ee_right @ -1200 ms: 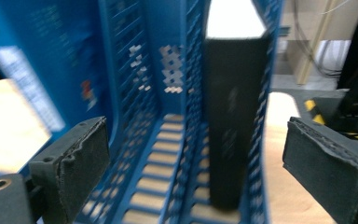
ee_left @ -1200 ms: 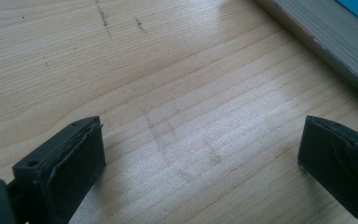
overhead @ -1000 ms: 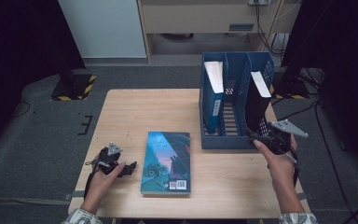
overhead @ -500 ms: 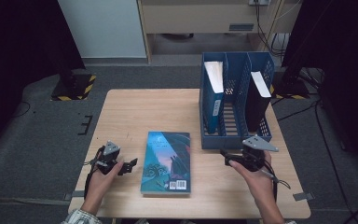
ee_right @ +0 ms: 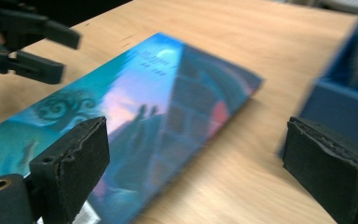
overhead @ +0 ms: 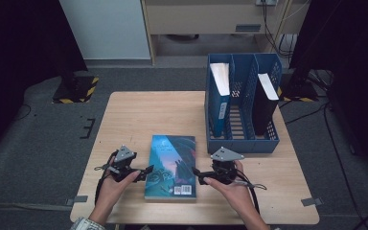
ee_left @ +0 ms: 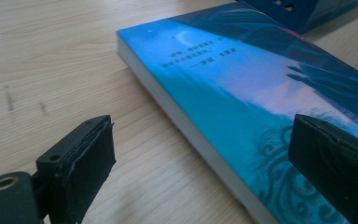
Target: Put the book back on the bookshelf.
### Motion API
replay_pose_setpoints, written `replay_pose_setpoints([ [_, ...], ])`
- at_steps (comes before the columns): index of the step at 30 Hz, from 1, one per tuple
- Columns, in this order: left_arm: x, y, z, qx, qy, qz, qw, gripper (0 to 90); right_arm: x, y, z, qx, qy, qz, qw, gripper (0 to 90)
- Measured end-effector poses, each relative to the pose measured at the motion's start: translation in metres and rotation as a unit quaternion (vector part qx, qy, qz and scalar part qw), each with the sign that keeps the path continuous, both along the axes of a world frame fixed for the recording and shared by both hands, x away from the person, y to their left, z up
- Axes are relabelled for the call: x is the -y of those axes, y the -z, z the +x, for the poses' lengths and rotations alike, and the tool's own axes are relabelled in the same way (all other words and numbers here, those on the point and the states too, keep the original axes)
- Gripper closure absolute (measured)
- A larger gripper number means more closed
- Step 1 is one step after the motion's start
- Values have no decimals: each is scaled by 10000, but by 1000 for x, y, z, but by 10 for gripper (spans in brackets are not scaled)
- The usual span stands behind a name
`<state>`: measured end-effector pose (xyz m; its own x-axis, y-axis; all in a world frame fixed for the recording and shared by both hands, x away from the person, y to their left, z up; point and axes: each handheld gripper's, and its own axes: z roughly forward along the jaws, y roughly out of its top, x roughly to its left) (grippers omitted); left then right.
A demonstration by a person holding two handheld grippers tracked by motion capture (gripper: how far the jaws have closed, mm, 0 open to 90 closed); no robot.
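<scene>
A teal paperback book (overhead: 171, 165) lies flat on the wooden table (overhead: 143, 115) near its front edge. My left gripper (overhead: 147, 171) sits at the book's left edge, low over the table. Its jaws have just been closing a little but still stand wide, and nothing is pressed between them. In the left gripper view (ee_left: 200, 172) the book's (ee_left: 242, 93) long edge runs between the jaws. My right gripper (overhead: 195, 174) is at the book's right edge, open, pointing left. The right gripper view (ee_right: 196, 172) looks across the cover (ee_right: 135, 107) to the left gripper (ee_right: 56, 51).
A blue file holder (overhead: 242, 143) stands at the back right of the table. A blue book (overhead: 219, 91) stands upright in its left slot and a black book (overhead: 264, 100) in its right slot. Bare wood lies left of and behind the flat book.
My right gripper has come away from the black book in the holder, moving left and down to the flat book's right edge. The left gripper has shifted slightly toward the book.
</scene>
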<state>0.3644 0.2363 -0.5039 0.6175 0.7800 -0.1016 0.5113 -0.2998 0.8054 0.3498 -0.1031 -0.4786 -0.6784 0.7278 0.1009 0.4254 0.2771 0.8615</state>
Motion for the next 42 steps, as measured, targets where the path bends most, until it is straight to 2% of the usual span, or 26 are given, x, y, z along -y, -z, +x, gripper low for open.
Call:
replay_pose_setpoints([
  [4, 10, 5, 1, -100, 133, 75, 9998, 61, -12, 9, 3, -206, -109, 28, 9997, 85],
  [7, 12, 7, 3, -194, 203, 3, 9996, 62, -18, 14, 6, -310, -202, -53, 9993, 88],
  [9, 14, 9, 4, -270, 263, -31, 9993, 62, -20, 17, 8, -399, -201, 17, 9990, 91],
  [16, 18, 13, 4, -370, 374, 49, 9986, 59, -31, 27, 10, -562, -336, -93, 9978, 89],
  [25, 18, 18, 5, -604, 458, -188, 9969, 50, -37, 38, 16, -938, -296, -74, 9951, 84],
  [30, 20, 19, 5, -678, 533, -252, 9960, 51, -40, 44, 17, -1002, -334, -174, 9943, 67],
  [36, 19, 20, 6, -720, 572, -292, 9953, 49, -39, 47, 20, -1238, -330, -20, 9918, 59],
  [42, 19, 21, 8, -752, 582, -329, 9949, 40, -38, 50, 24, -1342, -350, 79, 9903, 48],
])
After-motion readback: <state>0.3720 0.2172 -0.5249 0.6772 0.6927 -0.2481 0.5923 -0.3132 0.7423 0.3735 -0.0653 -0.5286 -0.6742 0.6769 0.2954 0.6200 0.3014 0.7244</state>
